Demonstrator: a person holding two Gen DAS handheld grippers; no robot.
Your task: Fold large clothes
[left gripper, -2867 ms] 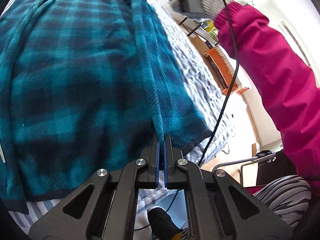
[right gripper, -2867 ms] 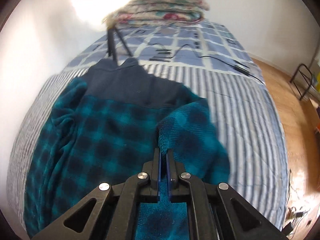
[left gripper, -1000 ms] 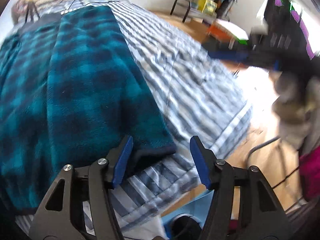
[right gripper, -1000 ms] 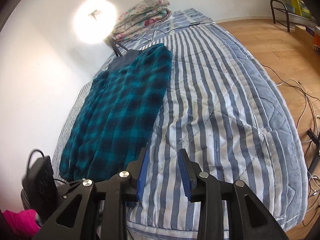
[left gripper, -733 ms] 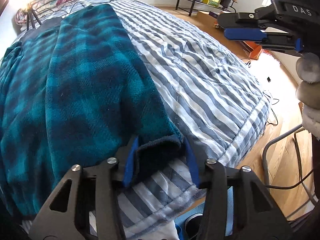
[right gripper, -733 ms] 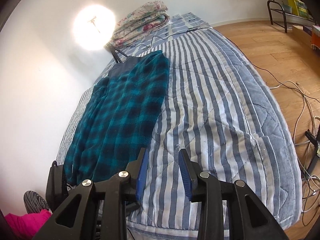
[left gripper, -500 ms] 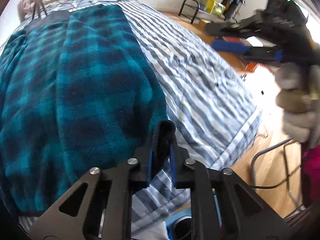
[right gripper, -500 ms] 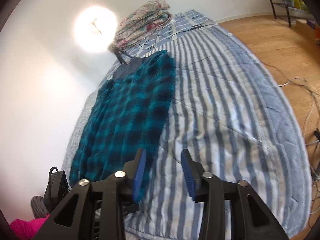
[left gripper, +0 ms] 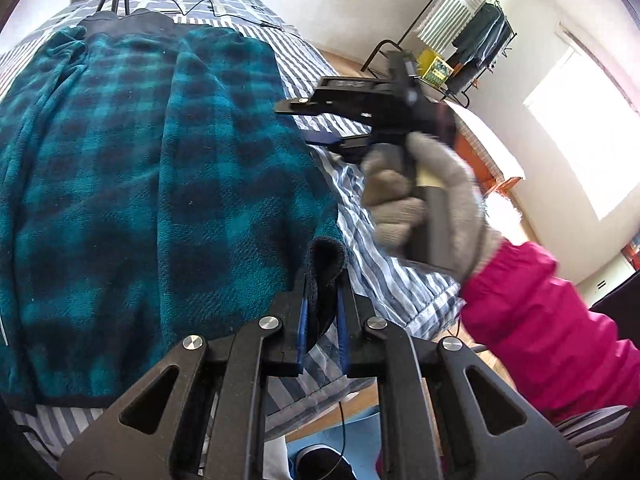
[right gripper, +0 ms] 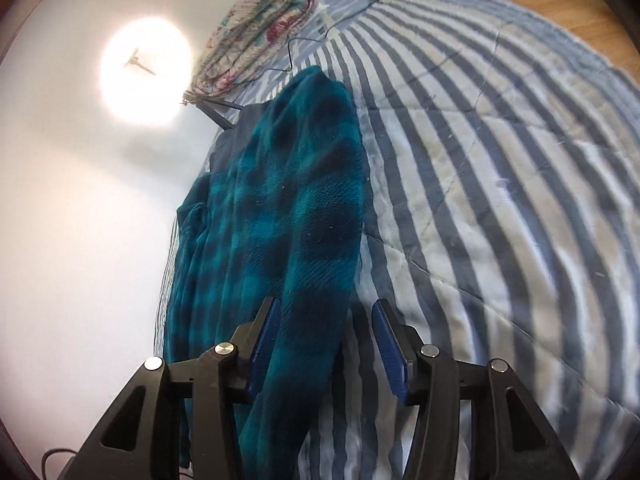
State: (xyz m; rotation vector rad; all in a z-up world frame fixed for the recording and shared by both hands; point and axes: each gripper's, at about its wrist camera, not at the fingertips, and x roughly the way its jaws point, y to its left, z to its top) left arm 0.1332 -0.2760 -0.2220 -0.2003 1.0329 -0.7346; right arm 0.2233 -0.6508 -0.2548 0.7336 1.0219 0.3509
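Large teal-and-navy plaid fleece garment (left gripper: 152, 184) w/ solid dark navy band at far end, lying lengthwise on the bed. One long side folded over the middle, so it's a narrow strip approx. Near corner w/ dark hem bunched & lifted off the surface. Left edge rumpled into soft ridges; rest fairly flat.

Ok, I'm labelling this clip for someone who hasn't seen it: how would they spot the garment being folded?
On the blue-and-white striped quilt covering the bed lies a teal-and-navy checked fleece garment, stretched lengthwise along one side. The left gripper pinches its dark-hemmed corner. It is the only fuzzy plaid piece; the folded floral bedding sits apart at the far end.
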